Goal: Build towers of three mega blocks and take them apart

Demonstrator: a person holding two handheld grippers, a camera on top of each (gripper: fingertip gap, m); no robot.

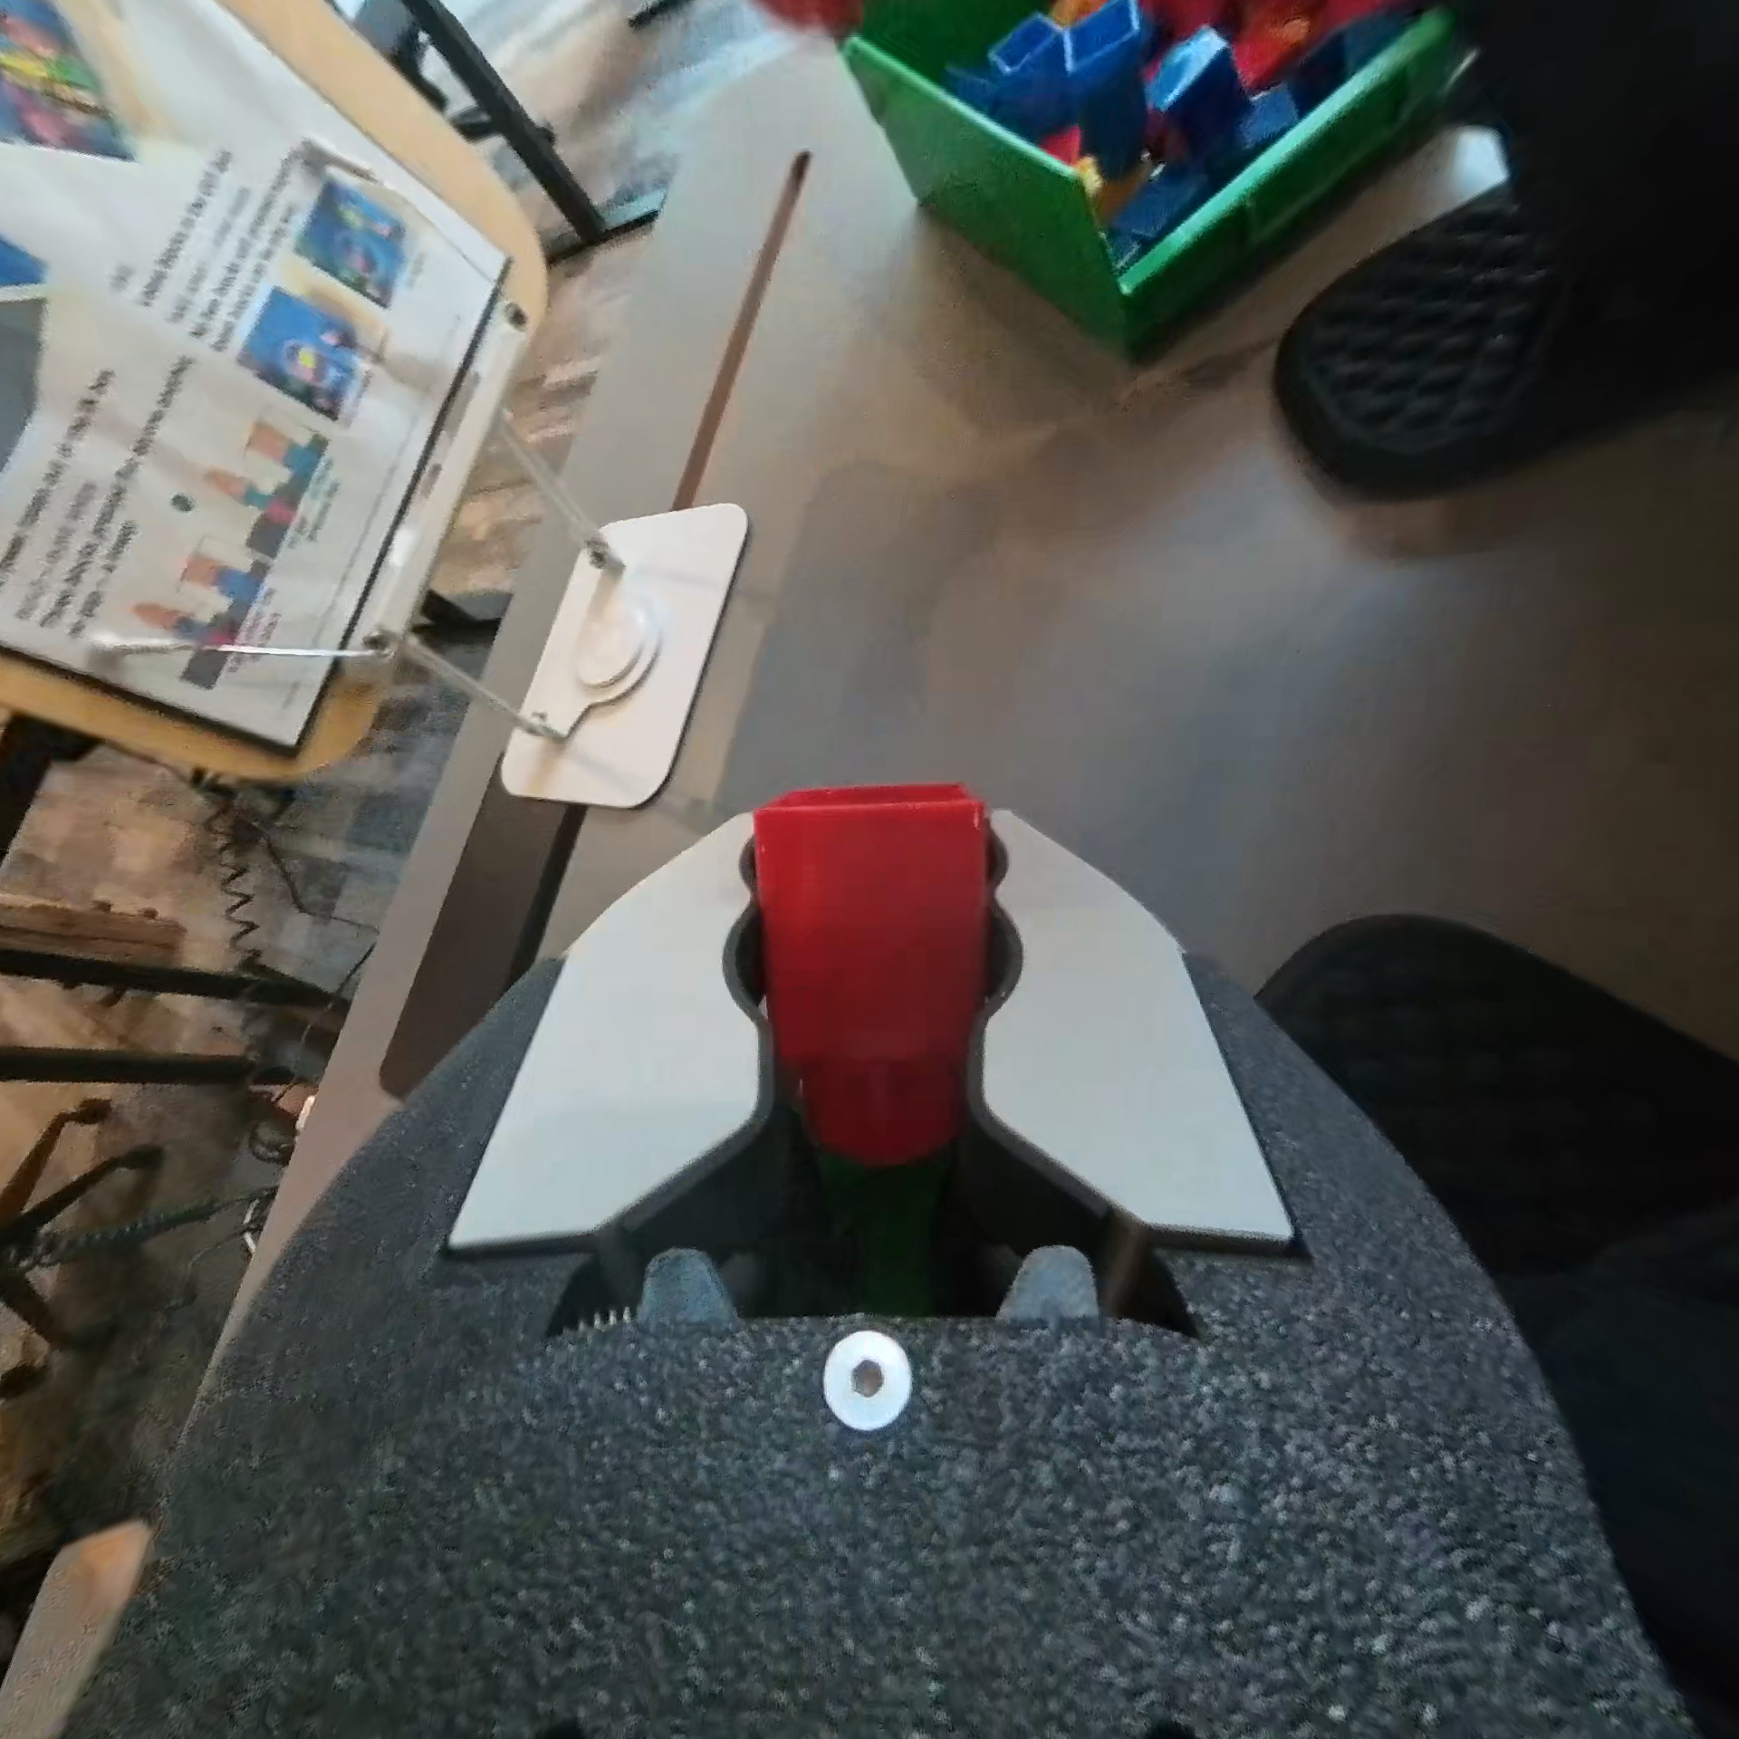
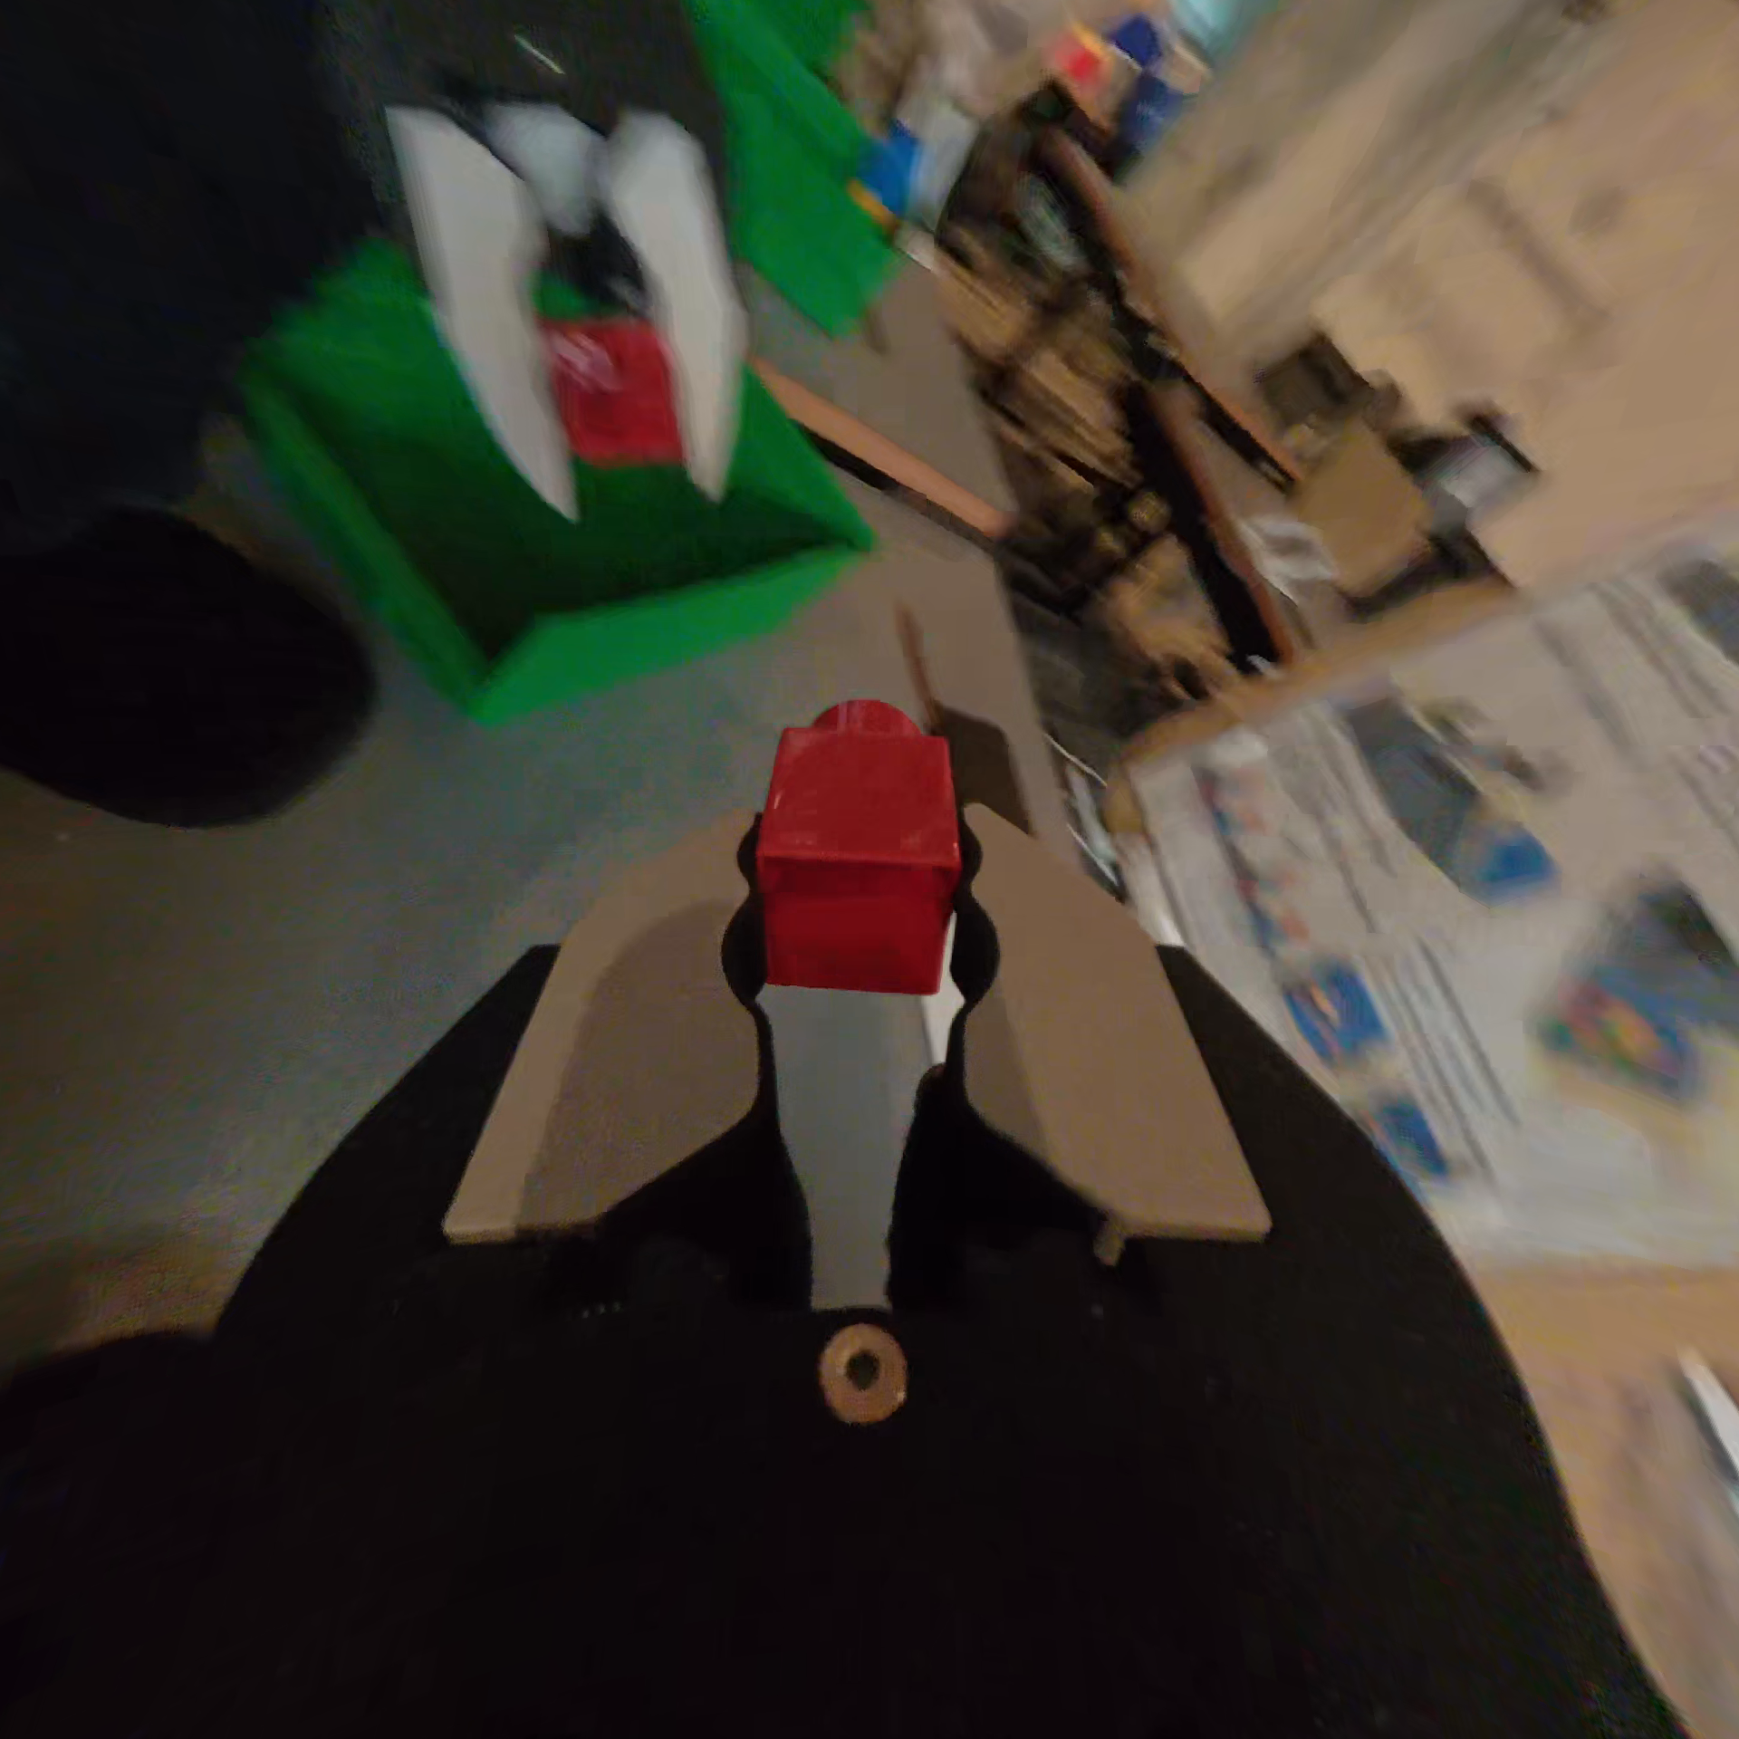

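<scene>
Left of the green bin, a printed sheet on a clear stand, cut off at the frame edge. Left gripper clamped on a red block with a green piece half hidden behind it. In the blurred right wrist view only, right gripper pinching a second red block, stud pointing away toward the bin. Bin's far corner cut off.

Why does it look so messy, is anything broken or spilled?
Nothing looks broken or spilled. The blocks lie jumbled inside the green bin, not on the table. Each gripper holds a red block: left gripper, right gripper. The right wrist view is just blurry.
</scene>
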